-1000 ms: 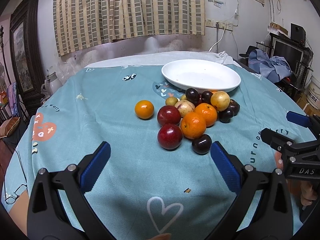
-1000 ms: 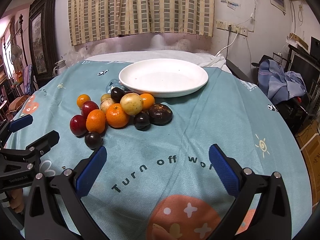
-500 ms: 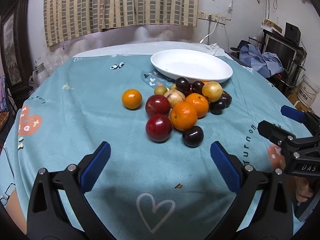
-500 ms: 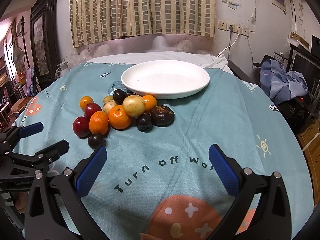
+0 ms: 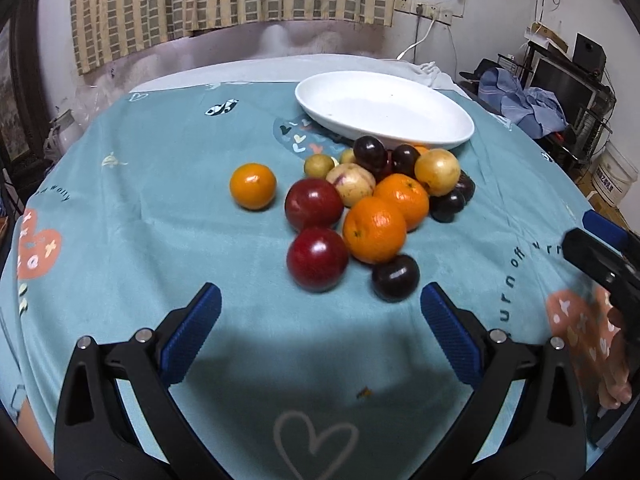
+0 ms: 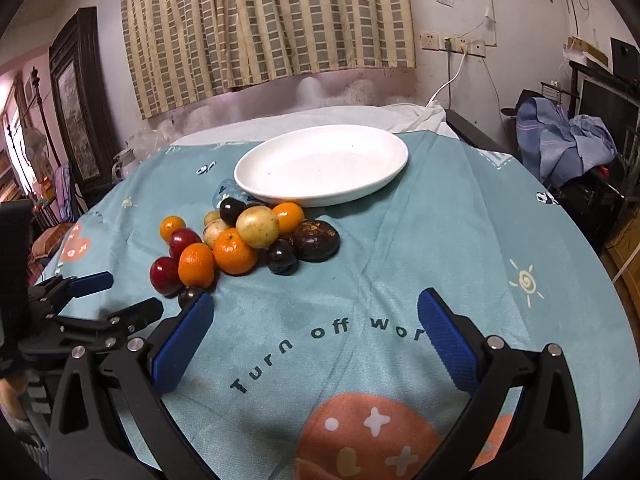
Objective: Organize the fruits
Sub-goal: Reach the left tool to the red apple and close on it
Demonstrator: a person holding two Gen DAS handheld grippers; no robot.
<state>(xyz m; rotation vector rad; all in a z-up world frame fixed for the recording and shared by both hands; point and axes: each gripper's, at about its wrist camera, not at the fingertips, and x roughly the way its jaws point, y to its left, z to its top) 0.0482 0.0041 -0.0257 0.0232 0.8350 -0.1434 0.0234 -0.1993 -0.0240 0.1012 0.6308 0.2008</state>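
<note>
A round bench draped in a teal printed cloth (image 5: 140, 208) fills both views, the words "Turn off" legible across it near the right hand-held gripper. Toward the far side sits an oval white ceramic dish (image 6: 320, 168), bare inside, its near rim touched by the heap of fruit.

The left hand-held gripper (image 5: 320, 312) hovers low over the cloth with its 2 blue-padded fingers spread wide, holding nothing; the fruit lies just beyond the tips. The right hand-held gripper (image 6: 316, 320) is likewise spread wide and empty, over bare cloth to the right of the heap.

The fruit sits bunched on the cloth in front of the dish. At its right end lies a large dark mottled round fruit (image 6: 316, 240). 2 glossy red apples (image 5: 316, 258) sit at the near left of the heap, one behind the other, touching 2 orange mandarins (image 5: 374, 228). A pale yellow round fruit (image 5: 437, 166) rests higher, near the dish. A 3rd, lone orange mandarin (image 5: 253, 185) lies apart to the left. A small dark plum (image 5: 395, 277) lies nearest the left fingertips, and other dark plums sit farther back.
</note>
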